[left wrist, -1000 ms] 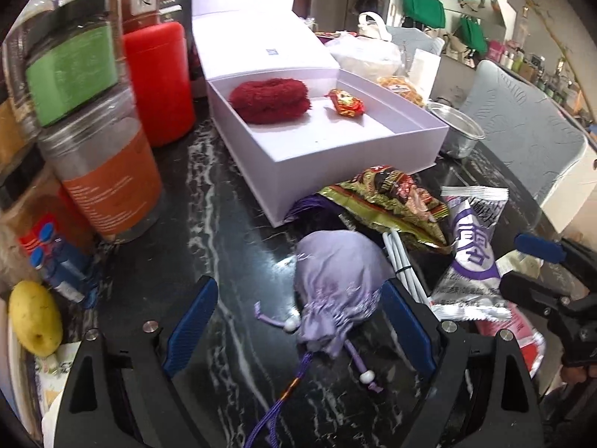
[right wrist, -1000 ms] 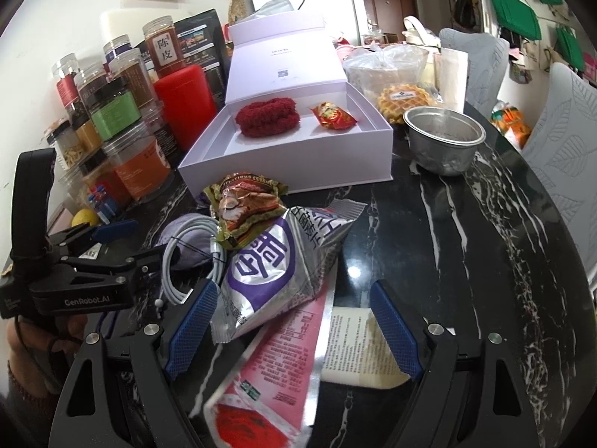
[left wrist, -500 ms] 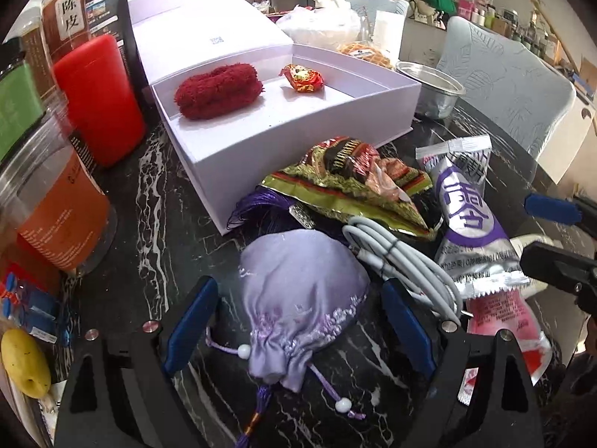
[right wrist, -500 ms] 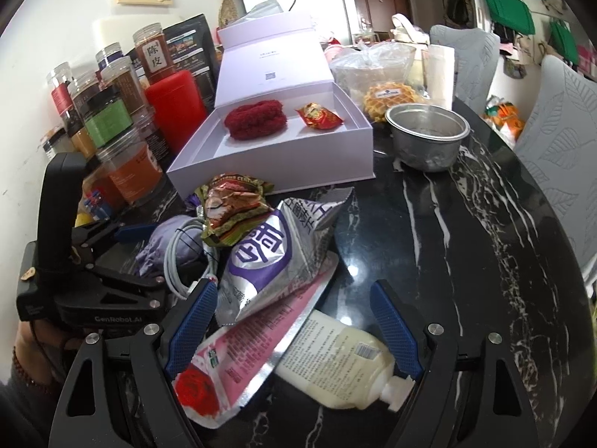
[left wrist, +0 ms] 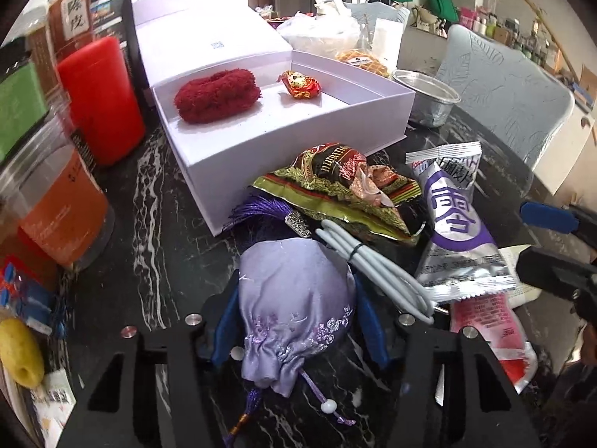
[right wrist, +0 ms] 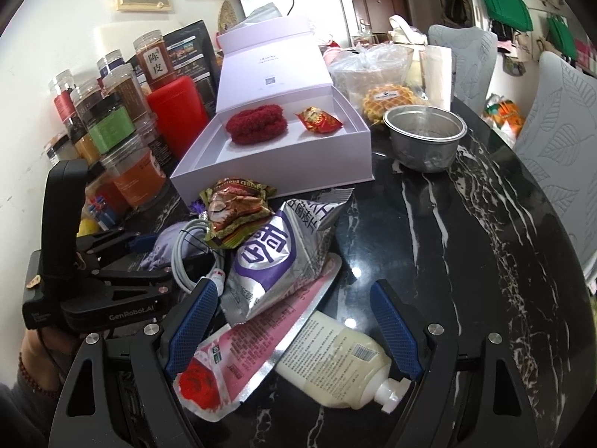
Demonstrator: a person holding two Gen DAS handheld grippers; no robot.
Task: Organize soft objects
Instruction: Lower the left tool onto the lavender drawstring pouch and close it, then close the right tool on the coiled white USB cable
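Observation:
My left gripper (left wrist: 296,313) is shut on a lilac drawstring pouch (left wrist: 293,298) on the black marble table; both blue pads press its sides. The pouch also shows in the right wrist view (right wrist: 164,240), partly hidden behind the left gripper (right wrist: 141,242). An open white box (left wrist: 298,145) behind holds a red fuzzy scrunchie (left wrist: 218,95) and a small red-gold sachet (left wrist: 300,84). My right gripper (right wrist: 294,332) is open and empty over a pink pouch (right wrist: 242,351) and a cream pump bottle (right wrist: 335,362).
A white cable coil (left wrist: 377,265), a green-gold snack bag (left wrist: 335,183) and a purple-silver packet (left wrist: 453,224) lie right of the pouch. Jars and a red canister (left wrist: 99,99) stand left. A metal bowl (right wrist: 425,136) sits right of the box. A lemon (left wrist: 18,351) lies at far left.
My left gripper moved forward around the lilac pouch and closed on it. My right gripper drew back a little, bringing the cream bottle into view.

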